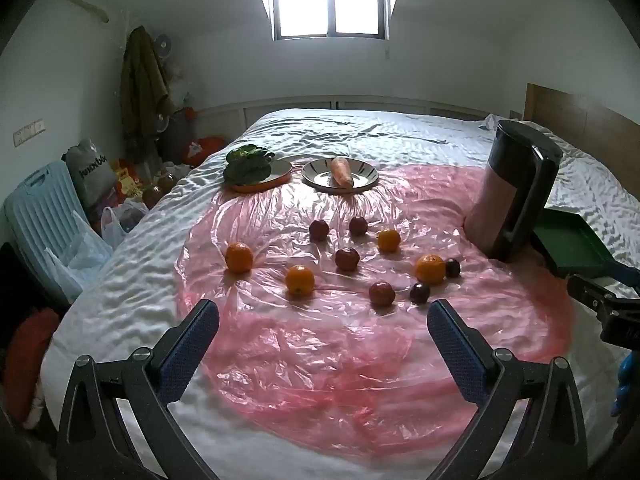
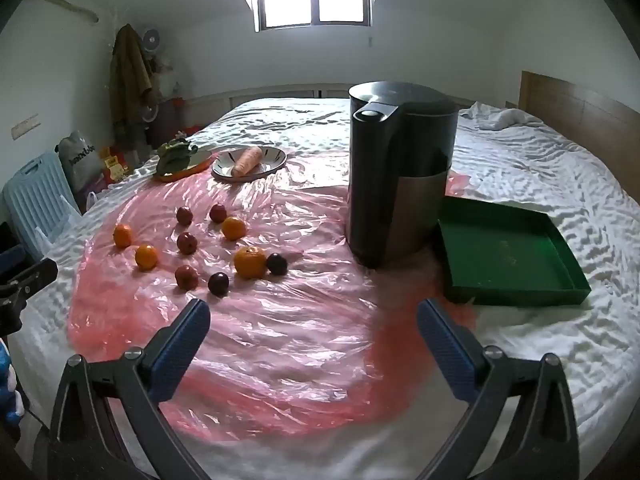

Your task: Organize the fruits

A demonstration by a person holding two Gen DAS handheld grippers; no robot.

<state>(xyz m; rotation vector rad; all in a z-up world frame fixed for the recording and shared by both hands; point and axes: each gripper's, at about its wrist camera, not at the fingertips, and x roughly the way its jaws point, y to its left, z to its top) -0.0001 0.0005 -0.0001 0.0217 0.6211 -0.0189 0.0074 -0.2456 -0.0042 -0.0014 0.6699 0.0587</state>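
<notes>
On the bed, fruits (image 1: pixel 347 259) lie loose on pink plastic sheet (image 2: pixel 280 320); left claw (image 1: pixel 323 320) and right claw (image 2: pixel 313 318) both wide, empty. Risk: round fruit rolling on slick, soft sheet when nudged. Kettle (image 2: pixel 400 168) stands between fruits and green tray (image 2: pixel 508 248).

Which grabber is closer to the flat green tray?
Right. The right gripper hangs just before the flat green tray; the left gripper sits farther left, facing the fruit.
</notes>
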